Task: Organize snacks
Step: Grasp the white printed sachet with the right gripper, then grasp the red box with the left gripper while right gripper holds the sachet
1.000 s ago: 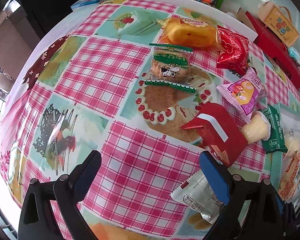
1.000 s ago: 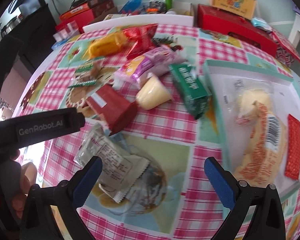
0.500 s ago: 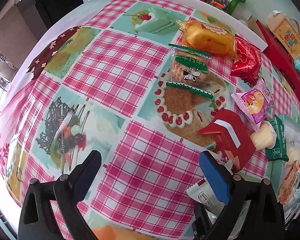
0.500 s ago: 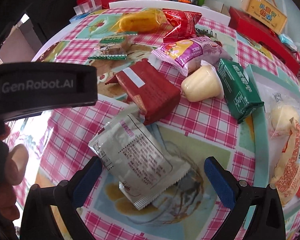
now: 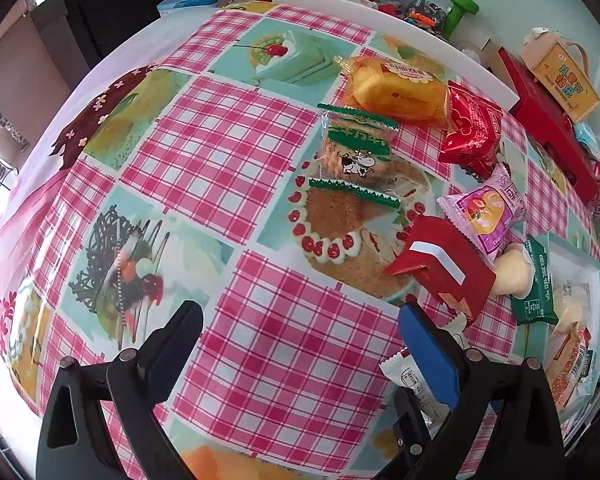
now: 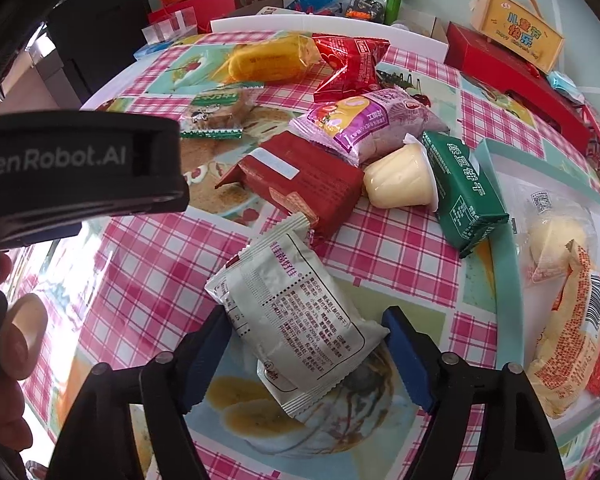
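A silver-white snack packet [image 6: 292, 300] lies flat on the checked tablecloth, also at the lower right of the left wrist view [image 5: 408, 376]. My right gripper [image 6: 306, 320] points down over it, jaws closing, the packet between them; its edges sit at the blue pads [image 6: 204, 356] without any crumpling. My left gripper [image 5: 300, 320] stands open over bare cloth, nothing between its fingers. A teal tray [image 6: 500, 272] at the right holds a bagged bun [image 6: 556, 240] and an orange-printed packet [image 6: 564, 340].
Beyond the silver packet lie a dark red pack [image 6: 308, 184], a pudding cup [image 6: 400, 180], a green packet [image 6: 468, 192], a purple packet [image 6: 364, 124], a red bag [image 6: 352, 64], orange bread [image 6: 268, 60] and cow biscuits [image 6: 216, 112]. Boxes line the far edge. A hand [image 6: 4, 360] holds the left tool.
My right gripper has shifted left over the silver packet and its jaws have narrowed around it. The left gripper has drifted left, away from the snack pile.
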Available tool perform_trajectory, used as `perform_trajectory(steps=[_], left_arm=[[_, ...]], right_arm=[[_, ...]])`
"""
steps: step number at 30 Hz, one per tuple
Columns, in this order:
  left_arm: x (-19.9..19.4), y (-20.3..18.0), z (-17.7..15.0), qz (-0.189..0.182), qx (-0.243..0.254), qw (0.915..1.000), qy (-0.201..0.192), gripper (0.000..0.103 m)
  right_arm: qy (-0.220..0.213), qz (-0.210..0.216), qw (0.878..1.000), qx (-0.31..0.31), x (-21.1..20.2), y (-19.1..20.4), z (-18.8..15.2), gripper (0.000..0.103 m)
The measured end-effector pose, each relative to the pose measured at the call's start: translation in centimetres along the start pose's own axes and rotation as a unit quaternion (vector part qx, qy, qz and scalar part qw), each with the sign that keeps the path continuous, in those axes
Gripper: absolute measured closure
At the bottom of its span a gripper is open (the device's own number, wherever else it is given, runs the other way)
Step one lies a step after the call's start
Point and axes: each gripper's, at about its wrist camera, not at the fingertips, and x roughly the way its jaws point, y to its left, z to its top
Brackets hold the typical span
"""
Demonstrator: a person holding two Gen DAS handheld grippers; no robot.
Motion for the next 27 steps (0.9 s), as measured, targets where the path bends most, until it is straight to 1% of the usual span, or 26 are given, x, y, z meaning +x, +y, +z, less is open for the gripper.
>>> perform_trajectory(steps=[1, 2, 3, 6, 11, 15, 18, 23, 27], left_arm=[[-0.1, -0.1, 0.0, 0.000, 0.000, 1.0000, -0.001, 0.005], [-0.2, -0.1, 0.0, 0.001, 0.001, 1.0000, -0.002, 0.005], [-0.3, -0.1, 0.0, 0.001, 0.002, 1.0000, -0.004, 0.005], [-0.5, -0.9, -0.1, 0.003, 0.005, 1.0000, -0.006, 0.005], [-1.5, -2.5, -0.4, 0.005, 0.011, 0.9999, -0.008, 0.005], [-1.6, -3.4, -0.5, 0.003, 0.019, 0.9998, -0.008, 0.005], [-1.6, -4.3, -0.7, -0.001, 0.024, 0.9997, -0.007, 0.005], [-1.6, -5.8, -0.8, -0.008, 0.028, 0.9995, -0.010, 0.005], [-1.5, -7.9, -0.4, -0.014, 0.043, 0.9988, -0.019, 0.005]], right_arm=[[-0.001, 0.000, 1.000, 0.002, -0.5, -0.3, -0.4, 0.029], [-0.002, -0.004, 1.000, 0.004, -0.7, -0.5, -0.5, 0.039], [-0.003, -0.009, 1.000, 0.007, -0.8, -0.7, -0.6, 0.041], [-0.001, 0.001, 1.000, 0.015, -0.7, -1.5, -0.9, 0.042], [0.001, -0.006, 1.000, 0.025, -1.1, -2.3, -1.5, 0.044], [0.000, -0.005, 0.999, 0.048, -1.6, -3.6, -1.7, 0.044], [-0.009, 0.004, 0.998, 0.070, -2.1, -4.9, -1.6, 0.045], [-0.035, 0.012, 0.995, 0.090, -3.3, -6.3, -0.9, 0.045], [-0.040, 0.007, 0.994, 0.105, -3.7, -7.3, -0.5, 0.044]])
